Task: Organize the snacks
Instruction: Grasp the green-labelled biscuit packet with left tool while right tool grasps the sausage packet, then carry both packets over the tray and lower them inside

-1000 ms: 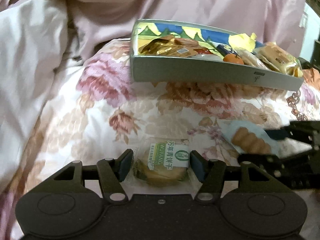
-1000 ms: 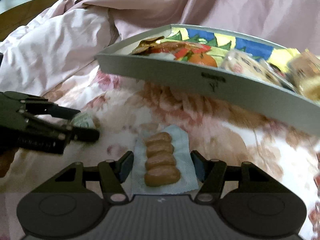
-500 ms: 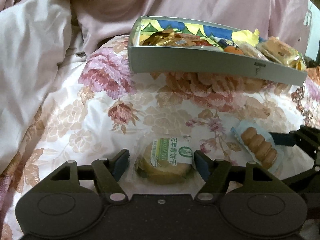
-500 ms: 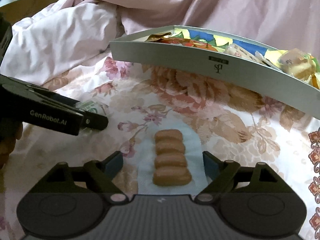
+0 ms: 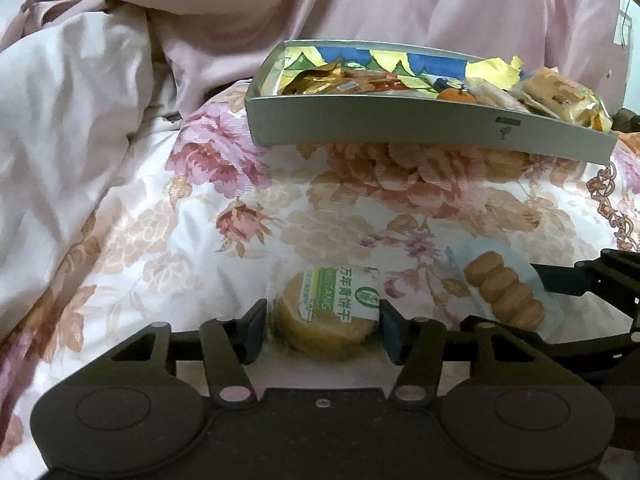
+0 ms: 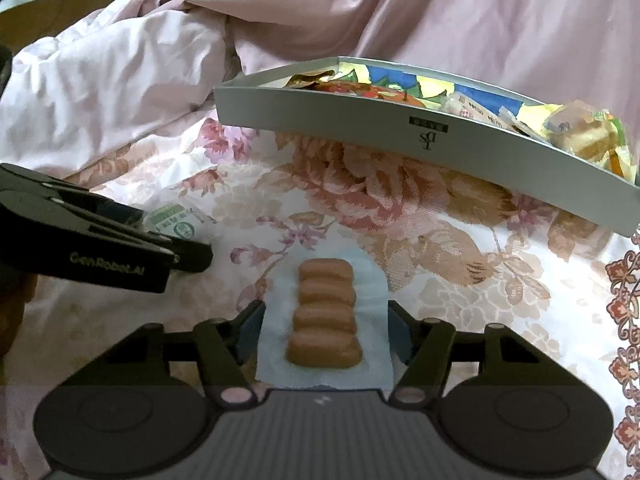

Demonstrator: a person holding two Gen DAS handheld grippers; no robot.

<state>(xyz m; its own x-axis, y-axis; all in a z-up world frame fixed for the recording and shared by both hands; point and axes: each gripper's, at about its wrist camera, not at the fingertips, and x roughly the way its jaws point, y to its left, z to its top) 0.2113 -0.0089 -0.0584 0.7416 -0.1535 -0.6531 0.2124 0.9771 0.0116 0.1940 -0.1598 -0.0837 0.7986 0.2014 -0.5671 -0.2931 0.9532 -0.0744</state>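
A round biscuit in a clear packet with a green and white label point(image 5: 326, 320) lies on the flowered quilt. My left gripper point(image 5: 322, 322) has its jaws closing on it, and both pads touch the packet's sides. A packet of small brown bread rolls on pale blue wrap point(image 6: 325, 320) lies between the closing jaws of my right gripper point(image 6: 324, 330). Its pads stand at the wrap's flat edges and do not squeeze it. The grey snack box point(image 5: 400, 128) sits farther back, holding several wrapped snacks and an orange.
The flowered quilt point(image 5: 160, 248) covers the bed. Rumpled pink bedding point(image 5: 100, 92) rises at the left and behind the box. The two grippers work side by side, with the right one's finger point(image 5: 560, 283) beside the rolls in the left wrist view.
Both grippers opened wider half a second ago and have narrowed again around their packets. Both views pulled back a little, so the box looks farther off.
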